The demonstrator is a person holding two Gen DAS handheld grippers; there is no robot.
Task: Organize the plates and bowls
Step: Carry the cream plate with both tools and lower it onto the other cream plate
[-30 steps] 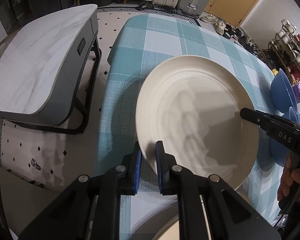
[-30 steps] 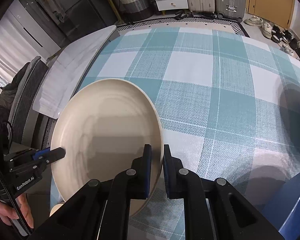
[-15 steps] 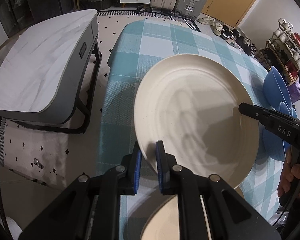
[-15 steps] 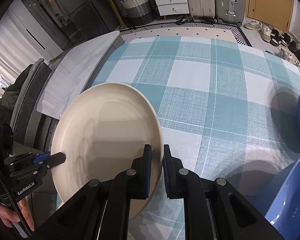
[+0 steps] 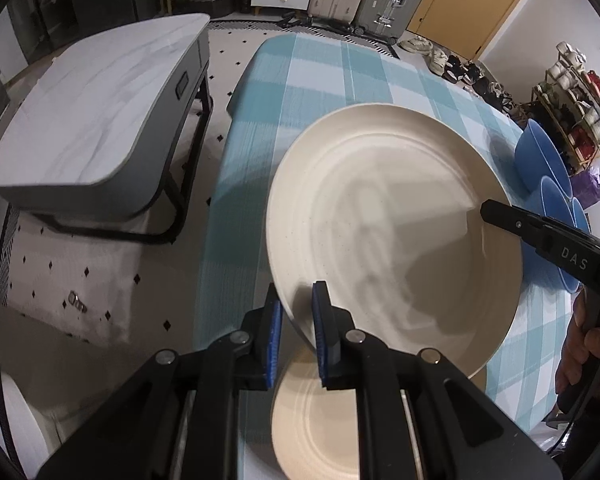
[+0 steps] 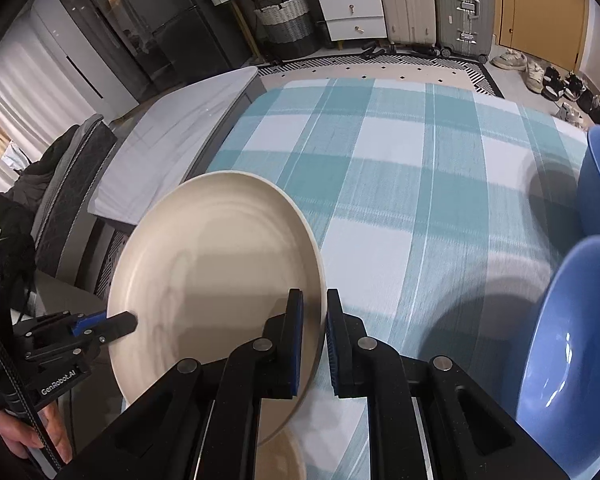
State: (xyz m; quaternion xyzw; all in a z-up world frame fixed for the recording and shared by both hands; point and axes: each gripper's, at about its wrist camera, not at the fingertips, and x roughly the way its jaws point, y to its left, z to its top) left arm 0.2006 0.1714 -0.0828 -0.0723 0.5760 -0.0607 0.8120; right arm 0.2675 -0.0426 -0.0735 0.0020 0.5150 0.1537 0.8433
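Since a second ago the cream plate (image 5: pixel 392 232) has risen off the table, uncovering more of a second cream plate (image 5: pixel 316 420) that lies flat on the checked tablecloth (image 5: pixel 320 80) right under it. The lifted plate hangs tilted over the near left part of the table, carried by both claws at once. The left gripper (image 5: pixel 296 328) pinches its near rim between the blue pads, one pad above the rim and one beneath. The right gripper (image 6: pixel 311 332) is clamped on the opposite rim the same way. A hand (image 5: pixel 584 348) holds the right tool's handle. Blue bowls (image 5: pixel 548 176) stand to the right of the plate, apart from it. Left of the table stands a grey side table (image 5: pixel 92 112) on the tiled floor
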